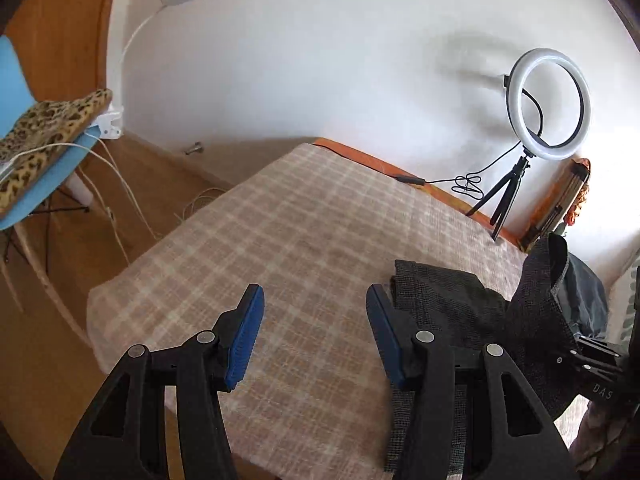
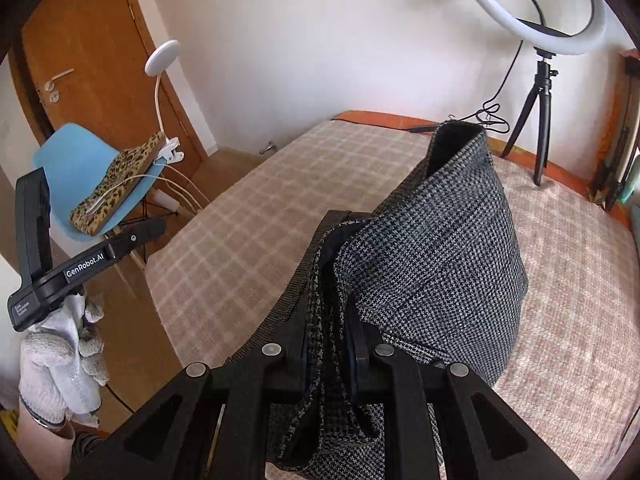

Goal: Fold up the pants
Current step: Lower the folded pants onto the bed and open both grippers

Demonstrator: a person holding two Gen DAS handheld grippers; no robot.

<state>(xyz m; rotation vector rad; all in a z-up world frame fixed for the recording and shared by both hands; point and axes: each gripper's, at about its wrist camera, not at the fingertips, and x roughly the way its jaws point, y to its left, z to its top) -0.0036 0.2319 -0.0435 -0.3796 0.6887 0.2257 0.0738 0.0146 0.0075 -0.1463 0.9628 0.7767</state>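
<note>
- Now, my left gripper (image 1: 316,320) hangs wide open over the plaid bedspread (image 1: 280,232), blue ribbed pads gripping nothing.
- Houndstooth pants (image 2: 436,248), coarse woven grey, bunch up in a peak.
- My right gripper (image 2: 326,344) is clamped on their folded edge.

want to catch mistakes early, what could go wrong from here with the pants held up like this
1. Only the right gripper clamps the pants; the left gripper is open and empty, so the lifted fabric may sag or fold unevenly.
2. The pants hang close to the ring light tripod and its cable; a wide swing might snag them.
</note>
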